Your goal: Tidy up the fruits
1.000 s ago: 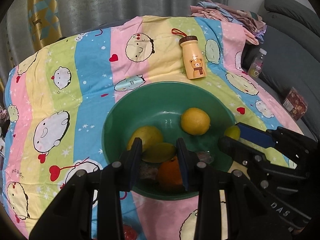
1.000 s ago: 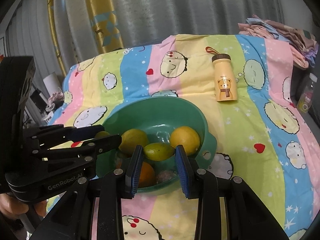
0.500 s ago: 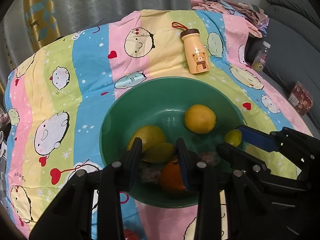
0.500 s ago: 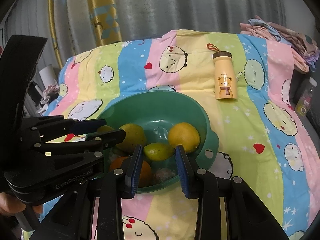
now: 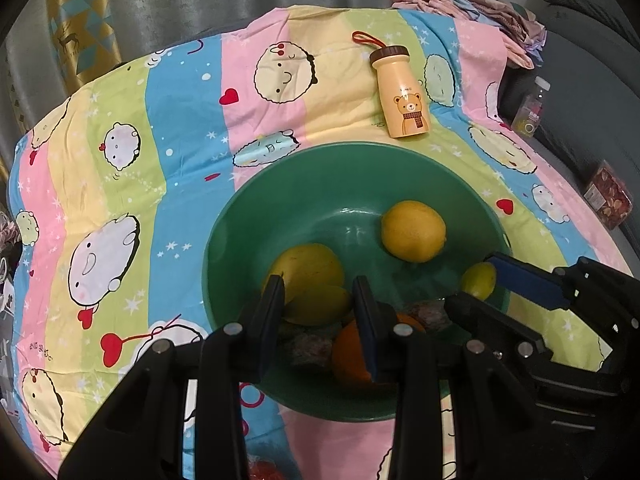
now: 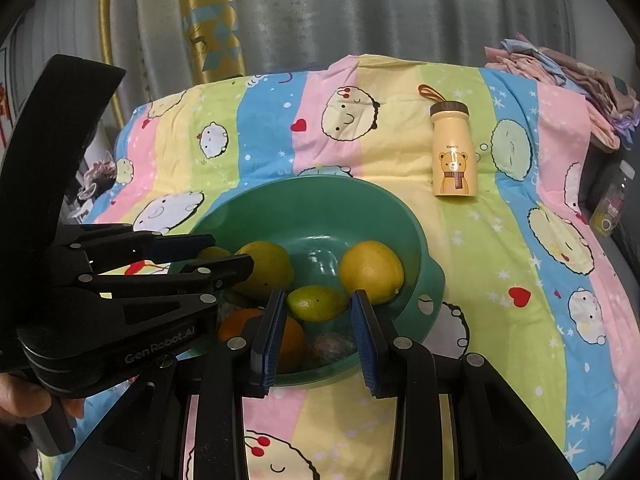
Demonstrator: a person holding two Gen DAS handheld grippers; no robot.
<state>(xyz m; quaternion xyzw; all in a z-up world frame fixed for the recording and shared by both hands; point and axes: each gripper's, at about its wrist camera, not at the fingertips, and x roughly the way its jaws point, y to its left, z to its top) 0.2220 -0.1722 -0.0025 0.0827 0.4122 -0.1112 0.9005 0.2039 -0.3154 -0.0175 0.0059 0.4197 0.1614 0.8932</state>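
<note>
A green bowl (image 5: pixel 320 184) (image 6: pixel 320 196) sits on the striped cartoon cloth. It holds two yellow citrus fruits (image 5: pixel 412 230) (image 5: pixel 306 266), an orange (image 5: pixel 348 354) and some dark reddish lumps (image 5: pixel 310 346). My left gripper (image 5: pixel 318 288) hangs over the bowl's near side, shut on a small yellow-green lemon (image 5: pixel 316 306). In the right wrist view the left gripper (image 6: pixel 224 252) shows at the left with that lemon (image 6: pixel 212 252). My right gripper (image 6: pixel 318 298) is shut on a green lime (image 6: pixel 318 303) above the bowl's near rim. It shows at the right in the left wrist view with that lime (image 5: pixel 478 282).
A yellow bear bottle (image 5: pixel 404 96) (image 6: pixel 454 160) lies on the cloth beyond the bowl. Folded clothes (image 5: pixel 472 4) are piled at the far right corner. A grey sofa (image 5: pixel 592 60) with a clear bottle (image 5: pixel 532 106) and a patterned box (image 5: pixel 608 196) lies to the right. Curtains hang behind.
Both grippers stay over the bowl with the same fruit between their pads. The scene has shifted only slightly in both views.
</note>
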